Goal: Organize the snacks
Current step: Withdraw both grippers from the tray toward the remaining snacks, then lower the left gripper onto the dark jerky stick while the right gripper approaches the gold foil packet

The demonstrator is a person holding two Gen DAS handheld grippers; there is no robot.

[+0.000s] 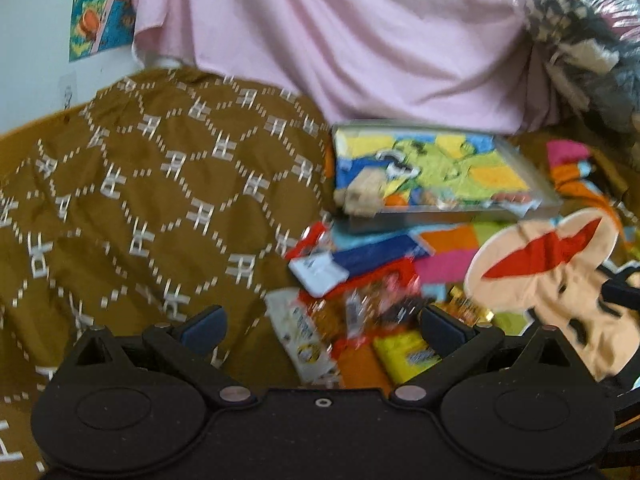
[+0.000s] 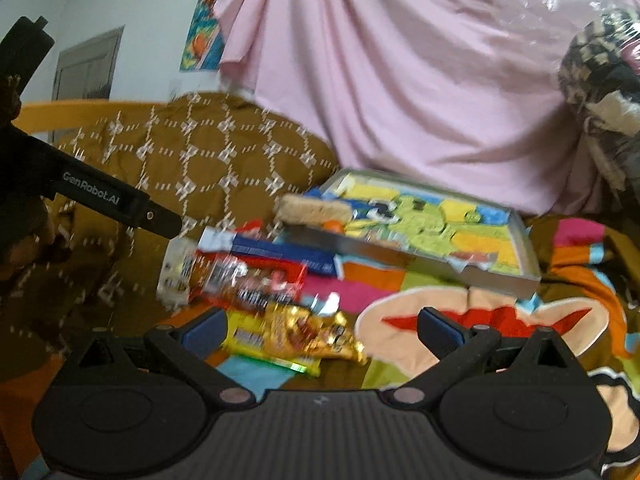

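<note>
Both claws hung wide open and held nothing. The left claw (image 1: 322, 326) hovered just above a loose heap of snack packets (image 1: 352, 304) on a bright patchwork blanket (image 1: 452, 240); a white packet (image 1: 304, 340) and a yellow packet (image 1: 408, 354) lay between its fingers in that view, though blur hid whether anything touched. The right claw (image 2: 322, 326) sat low over the same heap (image 2: 260, 276), with a gold foil packet (image 2: 316, 332) and a yellow bar (image 2: 256, 340) lying just ahead of its left finger.

Beyond the heap stood a shallow tray (image 2: 496, 276) lined with a colourful cartoon cloth, 1 pale snack bar (image 2: 314, 210) resting at its near-left corner. A brown patterned quilt (image 1: 140, 184) bulged to the left, and a pink sheet (image 1: 360, 40) hung behind everything. The left tool's black body (image 2: 104, 200) reached in from the side of the right view.
</note>
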